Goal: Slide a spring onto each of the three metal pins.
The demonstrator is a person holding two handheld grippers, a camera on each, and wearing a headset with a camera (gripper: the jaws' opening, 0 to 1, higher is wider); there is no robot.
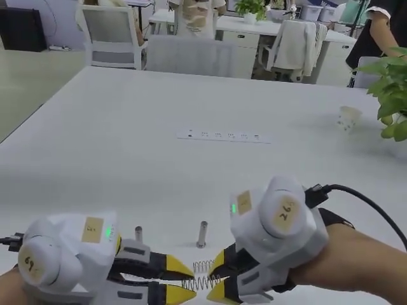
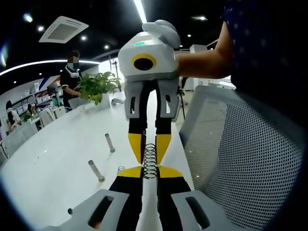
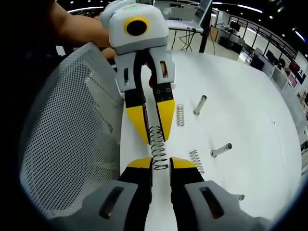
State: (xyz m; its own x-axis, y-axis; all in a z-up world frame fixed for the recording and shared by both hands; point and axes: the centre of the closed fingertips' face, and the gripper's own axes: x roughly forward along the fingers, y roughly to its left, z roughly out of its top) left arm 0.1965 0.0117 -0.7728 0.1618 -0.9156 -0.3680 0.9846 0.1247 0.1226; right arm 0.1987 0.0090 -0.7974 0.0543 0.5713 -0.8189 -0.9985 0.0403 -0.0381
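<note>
Near the bench's front edge, the left tool (image 1: 189,283) and right tool (image 1: 213,281) face each other. Each pinches one end of a spring (image 1: 202,274) in narrow jaws. An upright pin (image 1: 203,234) and a second pin (image 1: 138,233) stand just beyond, both bare. Threading seems not yet begun. Next, one tool likely lets go so the other can stand the spring over a pin.

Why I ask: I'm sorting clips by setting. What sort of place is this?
Probably an open-plan office: a long white table with a built-in power strip, office chairs behind it, and more desks beyond.
</note>
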